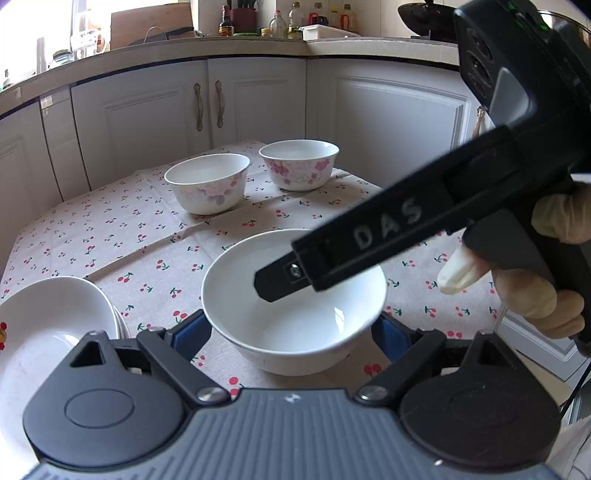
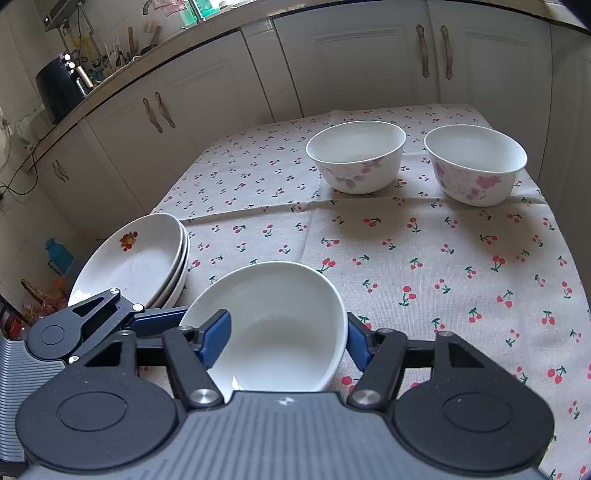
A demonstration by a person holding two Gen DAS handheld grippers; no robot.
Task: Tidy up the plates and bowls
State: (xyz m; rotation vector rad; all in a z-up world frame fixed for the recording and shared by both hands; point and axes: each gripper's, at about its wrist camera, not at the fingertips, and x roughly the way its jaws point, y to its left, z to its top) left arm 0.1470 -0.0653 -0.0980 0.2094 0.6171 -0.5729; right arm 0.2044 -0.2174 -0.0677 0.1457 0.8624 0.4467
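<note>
Two grippers (image 1: 291, 328) (image 2: 284, 339) around bowl (image 1: 295, 295)

Both views bright, soft daylight, no harsh shadows. In the left wrist view the window (image 1: 22, 33) at upper left is blown out white. Short soft shadows fall beside the floral bowls (image 2: 356, 160) on the cherry-print cloth (image 2: 424, 258), toward the camera and right. Small glare streak inside the plain white bowl (image 1: 338, 317); its interior is nearly washed out. Strong fisheye bending: cabinet doors (image 2: 332, 62) and the counter edge curve, corners vignette dark. Near black housing (image 1: 406, 221) crossing the left wrist view is slightly soft; centre is sharp.
</note>
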